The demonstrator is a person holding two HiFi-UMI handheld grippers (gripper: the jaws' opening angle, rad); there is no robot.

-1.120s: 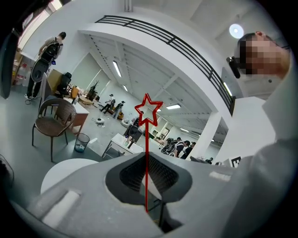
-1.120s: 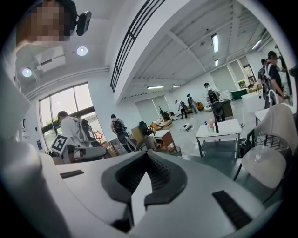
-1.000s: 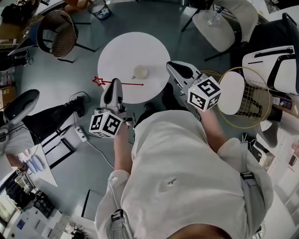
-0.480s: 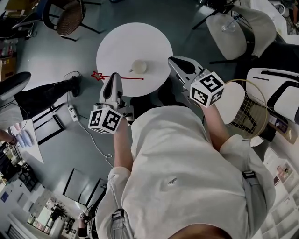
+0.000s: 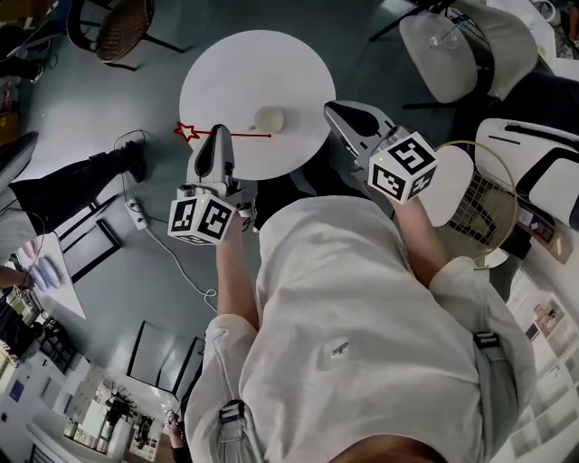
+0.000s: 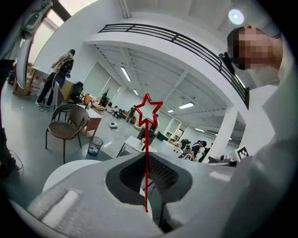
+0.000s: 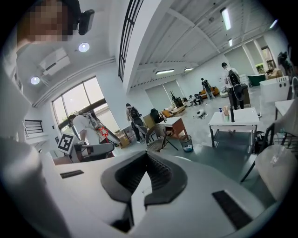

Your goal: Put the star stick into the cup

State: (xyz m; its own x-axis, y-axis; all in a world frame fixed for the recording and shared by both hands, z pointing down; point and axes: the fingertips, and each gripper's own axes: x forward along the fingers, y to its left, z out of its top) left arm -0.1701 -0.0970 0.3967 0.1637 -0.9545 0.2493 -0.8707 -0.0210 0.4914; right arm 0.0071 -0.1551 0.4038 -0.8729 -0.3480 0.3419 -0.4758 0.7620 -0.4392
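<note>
1. The left gripper (image 5: 220,136) (image 6: 147,179) is clenched on the star stick (image 5: 237,135) (image 6: 147,139); in the left gripper view the thin red rod is seen pressed between the two dark pads, and the star is standing above the jaws.
2. The right gripper (image 5: 338,112) (image 7: 143,180) is closed as well, but nothing is held between its jaws.
3. In the head view the star stick is held almost level, lifted from the table. Its star end is seen past the left edge of the round white table (image 5: 262,68), over the grey floor, and its plain end is seen just beside the cup (image 5: 269,118). Whether the tip touches the cup cannot be told.
4. The cup is standing upright on the table, near the edge that is closer to the person, and the stick is outside of it.
5. The right gripper is kept at the right edge of the table, apart from the cup.
6. A wicker chair (image 5: 122,23) (image 6: 70,123) is placed beyond the table, and a power strip (image 5: 136,213) with a cable is lying on the floor at the left.
</note>
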